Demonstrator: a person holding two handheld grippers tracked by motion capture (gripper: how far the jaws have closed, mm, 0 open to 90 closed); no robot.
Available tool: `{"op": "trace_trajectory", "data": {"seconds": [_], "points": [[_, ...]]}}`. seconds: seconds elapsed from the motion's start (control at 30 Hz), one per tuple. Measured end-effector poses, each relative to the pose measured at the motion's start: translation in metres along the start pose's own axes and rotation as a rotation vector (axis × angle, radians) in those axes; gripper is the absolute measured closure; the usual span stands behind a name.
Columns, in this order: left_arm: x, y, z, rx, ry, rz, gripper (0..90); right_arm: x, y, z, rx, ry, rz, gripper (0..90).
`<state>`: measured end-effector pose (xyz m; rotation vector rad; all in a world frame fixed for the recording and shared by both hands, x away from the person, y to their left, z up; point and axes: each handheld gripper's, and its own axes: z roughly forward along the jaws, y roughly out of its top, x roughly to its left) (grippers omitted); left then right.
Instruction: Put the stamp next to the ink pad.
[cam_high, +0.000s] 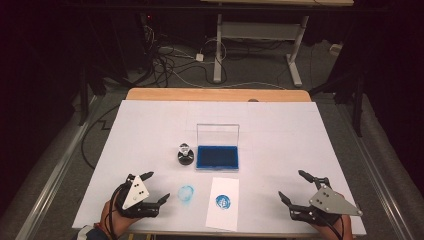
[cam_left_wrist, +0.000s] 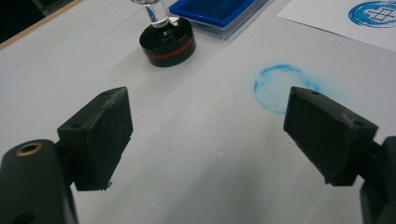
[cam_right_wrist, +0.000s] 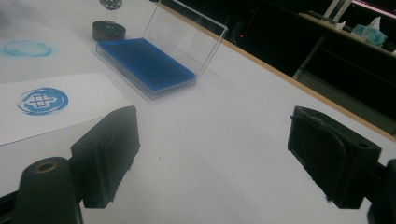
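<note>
Stamp (cam_high: 185, 154): stands upright at centre frame in the high view, just left of the ink pad (cam_high: 217, 156); black round base, clear knob on top.
Handling: likely light, rigid, slick at the knob; safest hold looks like the black base, squeezed from both sides.
Paper (cam_high: 223, 202): lower centre, already bearing a blue print.
Smudge (cam_high: 186, 194): blue ring on the table cover, left of the paper.
Left gripper (cam_high: 150, 187): lower left, jaws spread, empty.
Right gripper (cam_high: 294, 187): lower right, jaws spread, empty.

Both grippers are chunky black plastic. The left gripper (cam_high: 154, 187) and the right gripper (cam_high: 294, 186) each carry a grey three-cornered plate with small screw holes, and their blocky jaw pads look scuffed. The left one has a brass-ringed hole and a black cable.
</note>
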<state>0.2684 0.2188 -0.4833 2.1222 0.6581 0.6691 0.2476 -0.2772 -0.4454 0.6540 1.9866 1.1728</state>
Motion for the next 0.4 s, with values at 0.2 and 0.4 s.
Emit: {"op": "trace_trajectory", "data": {"seconds": [0.2,0.4], "points": [[0.0033,-0.0005,0.0009,-0.011,-0.007,-0.007,14.9,-0.0023,-0.0022,0.0034,0.004,0.002,0.005,16.4],[0.0061,-0.0005,0.0004,-0.018,0.000,-0.019,14.9,-0.0044,-0.0042,0.0066,0.015,0.004,0.017,16.5]]}}
